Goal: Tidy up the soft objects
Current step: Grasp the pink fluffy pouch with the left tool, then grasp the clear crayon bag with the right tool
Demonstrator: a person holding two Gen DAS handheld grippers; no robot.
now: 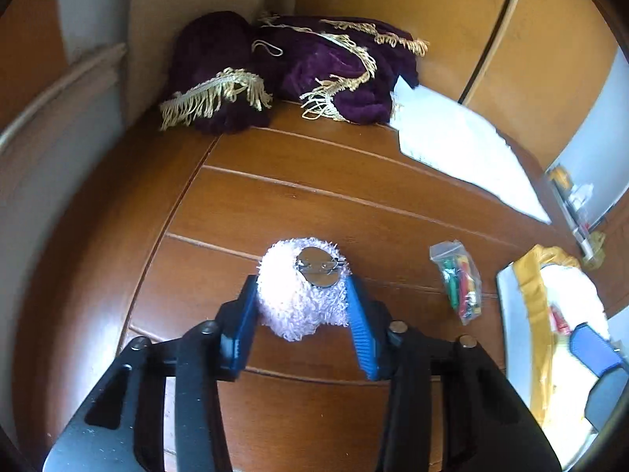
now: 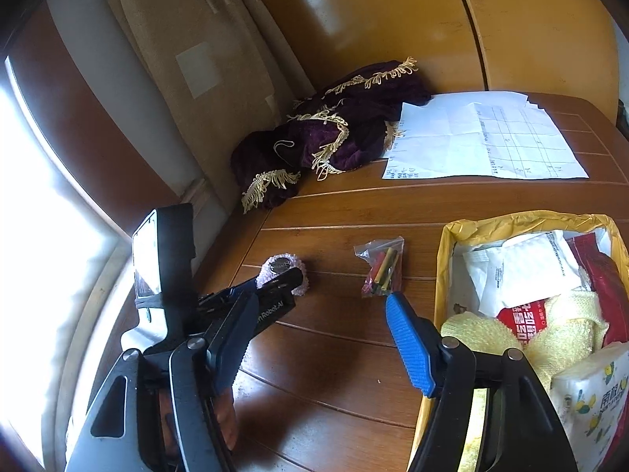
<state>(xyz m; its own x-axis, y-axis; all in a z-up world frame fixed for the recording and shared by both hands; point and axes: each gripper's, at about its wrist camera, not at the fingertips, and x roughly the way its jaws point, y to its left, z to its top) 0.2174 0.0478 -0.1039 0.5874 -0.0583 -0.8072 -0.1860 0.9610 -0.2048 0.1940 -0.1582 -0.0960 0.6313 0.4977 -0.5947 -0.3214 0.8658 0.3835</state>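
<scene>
Fingers of the left gripper (image 1: 302,306) pinched the fluffy pink brooch (image 1: 300,287) on the wooden table (image 1: 314,196) — firmly held. Right gripper (image 2: 318,338) hung wide, gripping nothing — beside the yellow-lined box (image 2: 444,244).

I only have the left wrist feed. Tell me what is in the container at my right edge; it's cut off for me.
Observer: It's a yellow-lined box holding a yellow towel, white packets, a red package and a lemon-print tissue pack.
Operator: Report the right gripper's state.
Observer: The right gripper is open and empty, above the table beside the box.
Operator: Read me the paper by the purple cloth.
Observer: The paper carries a ruled grid with handwriting too small to read.
Operator: Confirm my left grip.
Observer: From the right view, the left gripper sits at the fluffy pink puff on the table, left of the small plastic bag.
</scene>
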